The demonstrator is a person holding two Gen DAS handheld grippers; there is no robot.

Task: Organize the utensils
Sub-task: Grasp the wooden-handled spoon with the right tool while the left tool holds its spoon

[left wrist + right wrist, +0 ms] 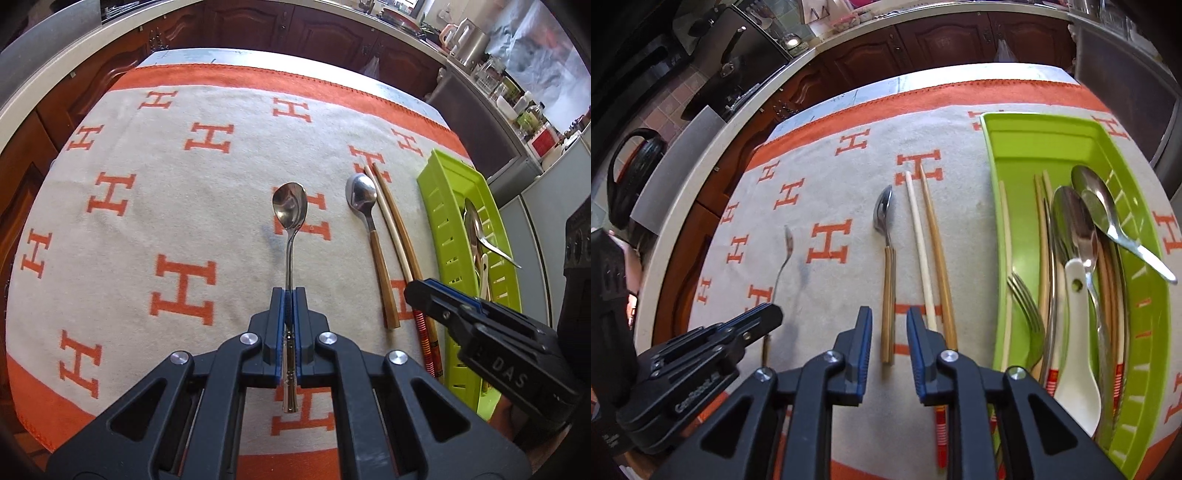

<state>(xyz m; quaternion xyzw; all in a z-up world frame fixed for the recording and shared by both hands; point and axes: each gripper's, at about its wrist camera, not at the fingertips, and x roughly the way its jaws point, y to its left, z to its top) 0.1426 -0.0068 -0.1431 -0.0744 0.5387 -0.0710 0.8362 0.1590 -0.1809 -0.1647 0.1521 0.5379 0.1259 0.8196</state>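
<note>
Steel spoon between left gripper pads.

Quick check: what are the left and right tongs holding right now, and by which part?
Left tongs grip the all-metal spoon by its handle. Right tongs are open, holding nothing.

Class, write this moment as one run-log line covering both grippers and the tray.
left gripper: shut on metal spoon | right gripper: open above wooden-handled spoon | green tray: holds utensils

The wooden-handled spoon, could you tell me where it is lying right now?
The wooden-handled spoon lies on the blanket, directly ahead of the right gripper in its view, just left of the two chopsticks beside the green tray.
</note>
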